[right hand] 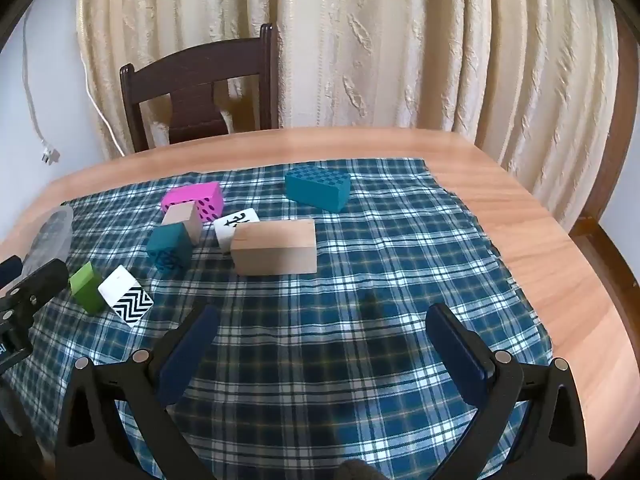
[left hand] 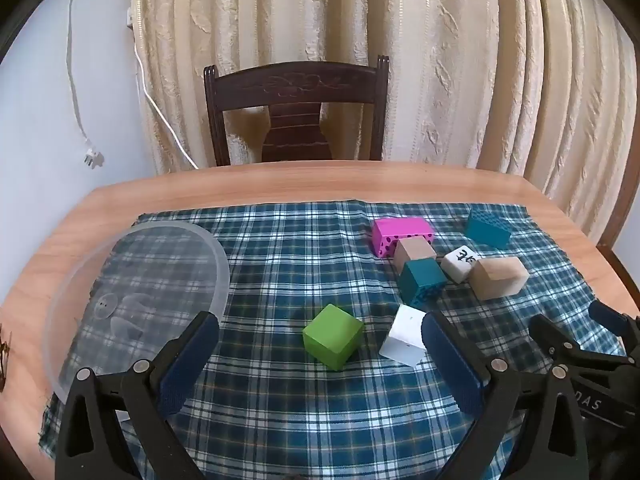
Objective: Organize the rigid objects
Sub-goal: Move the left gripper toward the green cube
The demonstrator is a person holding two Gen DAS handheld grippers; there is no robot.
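Observation:
Several wooden blocks lie on a blue plaid cloth (left hand: 280,248). A green cube (left hand: 333,336) and a white block (left hand: 404,334) sit just ahead of my left gripper (left hand: 320,330), which is open and holds nothing. Farther right lie a pink dotted block (left hand: 400,234), a small plain block (left hand: 412,251), a teal cube (left hand: 422,282), a white block with a black mark (left hand: 460,264), a long plain block (left hand: 500,278) and a teal long block (left hand: 488,230). My right gripper (right hand: 320,330) is open over bare cloth, short of the long plain block (right hand: 274,252).
A clear round plastic container (left hand: 132,300) stands tilted at the cloth's left edge. The wooden table (right hand: 540,216) shows bare around the cloth. A dark chair (left hand: 296,108) stands behind it against cream curtains. A white cable and plug (left hand: 93,158) hang on the left wall.

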